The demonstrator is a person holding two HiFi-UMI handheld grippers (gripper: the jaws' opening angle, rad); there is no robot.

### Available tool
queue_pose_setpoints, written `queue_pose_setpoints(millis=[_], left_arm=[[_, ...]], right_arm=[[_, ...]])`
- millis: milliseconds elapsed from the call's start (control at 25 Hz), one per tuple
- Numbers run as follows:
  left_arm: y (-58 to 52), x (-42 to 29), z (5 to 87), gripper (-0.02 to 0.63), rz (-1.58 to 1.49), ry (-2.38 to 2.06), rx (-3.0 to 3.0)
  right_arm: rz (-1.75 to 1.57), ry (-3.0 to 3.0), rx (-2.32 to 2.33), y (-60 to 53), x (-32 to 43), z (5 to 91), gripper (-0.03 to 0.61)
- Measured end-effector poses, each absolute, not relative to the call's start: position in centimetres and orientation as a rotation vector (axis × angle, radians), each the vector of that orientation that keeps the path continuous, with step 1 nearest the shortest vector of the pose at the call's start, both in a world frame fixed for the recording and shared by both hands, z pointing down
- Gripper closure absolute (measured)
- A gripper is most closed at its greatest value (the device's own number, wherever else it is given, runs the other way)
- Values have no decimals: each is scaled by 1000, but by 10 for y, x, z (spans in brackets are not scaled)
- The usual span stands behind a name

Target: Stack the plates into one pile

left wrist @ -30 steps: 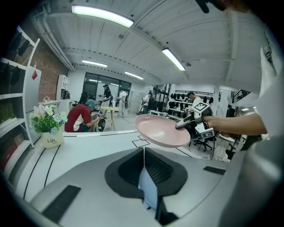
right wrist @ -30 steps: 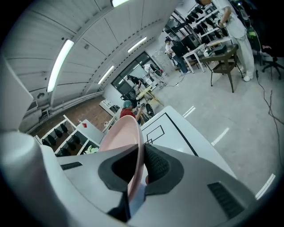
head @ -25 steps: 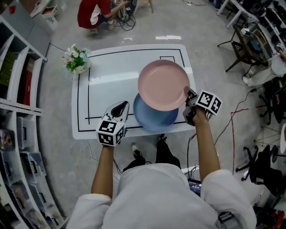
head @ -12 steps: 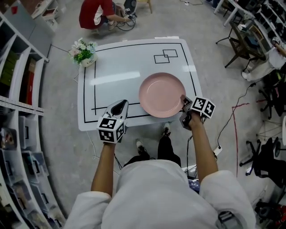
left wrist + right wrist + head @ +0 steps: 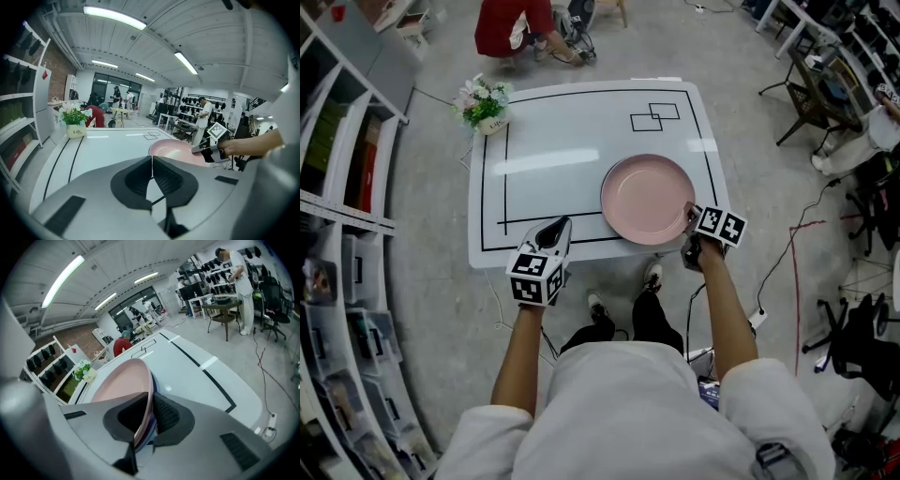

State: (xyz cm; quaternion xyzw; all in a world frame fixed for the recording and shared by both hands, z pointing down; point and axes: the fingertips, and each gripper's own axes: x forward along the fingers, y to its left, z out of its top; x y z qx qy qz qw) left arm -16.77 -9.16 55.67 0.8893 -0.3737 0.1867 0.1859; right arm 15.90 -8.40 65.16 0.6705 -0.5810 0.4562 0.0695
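Note:
A pink plate lies on the white table near its front right edge. It covers a blue plate, of which only a sliver shows under the pink rim in the right gripper view. My right gripper is shut on the pink plate's near right rim, which runs between its jaws. My left gripper hovers at the table's front edge, left of the plates, shut with nothing in it. In the left gripper view the pink plate sits ahead to the right.
A small flower pot stands at the table's far left corner. Black lines and two small squares mark the tabletop. Shelves run along the left. A person in red crouches beyond the table. Chairs and cables lie to the right.
The pink plate, held by my right gripper, came down and toward me over the blue plate and now hides it. My left gripper stayed at the front edge.

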Motion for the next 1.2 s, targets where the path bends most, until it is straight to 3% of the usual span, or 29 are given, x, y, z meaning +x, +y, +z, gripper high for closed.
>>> queue_pose_setpoints(millis=[360,600,880,1200], left_arm=[[-101,-153,543,591,566,-1136,2499],[-126,-128,505,591,530,-1240,2556],[-144,-91,437,591,532,-1338,2712],[-161,-65,358,591,421,-1400,2839]], right_arm=[[1139,-1821,1815,-94,157,643,410],[929,-1914,1819,-107,183,592,435],[480,-2102,1892,-130,201,467,565],[75,-2331,1730,-139,175,348,566]])
